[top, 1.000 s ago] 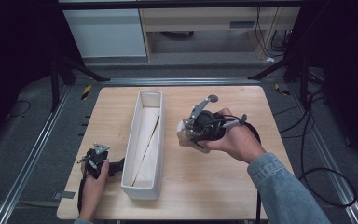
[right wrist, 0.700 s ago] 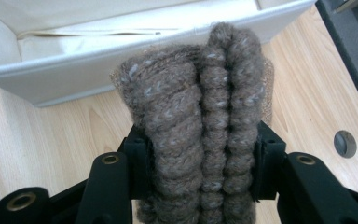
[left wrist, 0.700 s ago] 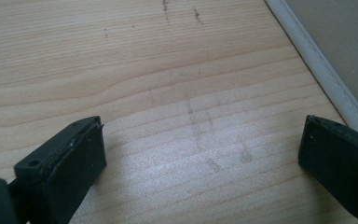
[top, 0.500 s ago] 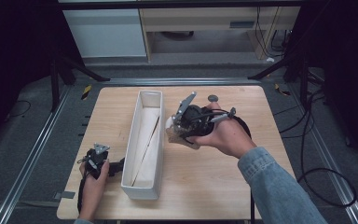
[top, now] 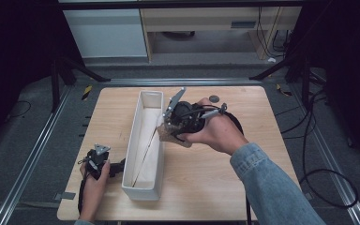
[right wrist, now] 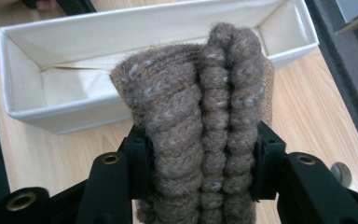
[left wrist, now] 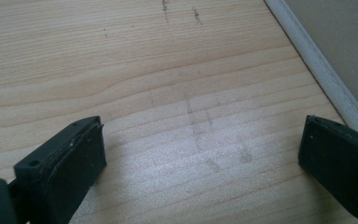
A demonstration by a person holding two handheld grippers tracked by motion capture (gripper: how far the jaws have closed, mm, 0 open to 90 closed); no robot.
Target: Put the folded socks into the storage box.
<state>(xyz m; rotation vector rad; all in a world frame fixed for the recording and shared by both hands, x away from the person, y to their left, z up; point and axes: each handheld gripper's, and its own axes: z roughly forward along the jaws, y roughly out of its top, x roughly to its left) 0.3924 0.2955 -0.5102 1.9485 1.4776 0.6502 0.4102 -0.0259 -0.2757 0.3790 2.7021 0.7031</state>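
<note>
Surroundings: dark floor, metal rails and trailing black cables ring a pale wooden bench (top: 225, 187); white and beige cabinets stand behind it, their tops cut off by the frame edge.
Bench: light wood grain, with faint grey scuff marks seen in the left gripper view.
Container: a long, narrow white open-topped fabric box (top: 143, 140) lies lengthwise on the bench, left of centre; its inside looks bare apart from a crease line along the floor, and the near inner wall is hidden from the high view.
Task's thing: a rolled bundle of brown-grey knitted wool (right wrist: 200, 107), ribbed in thick cords; its lower end runs out of the bottom of the right gripper view.
Where it is: held off the bench surface just beside the right long wall of the white box, about midway along it; in the high view only a tan edge (top: 168, 133) peeks from under the hand.
Right claw (right wrist: 200, 158): pressed in on the wool bundle from both sides, pads sunk into the knit.
Right hand (top: 215, 131): wrapped around the tool, denim sleeve behind it.
Left claw (left wrist: 200, 163): spread wide over bare wood with nothing between the jaws, the white box wall just to one side.
Left hand (top: 93, 180): resting at the near left corner of the bench, close to the box's near end.
Small item: a dark round disc (top: 214, 99) lies near the far edge of the bench, too small to identify.
</note>
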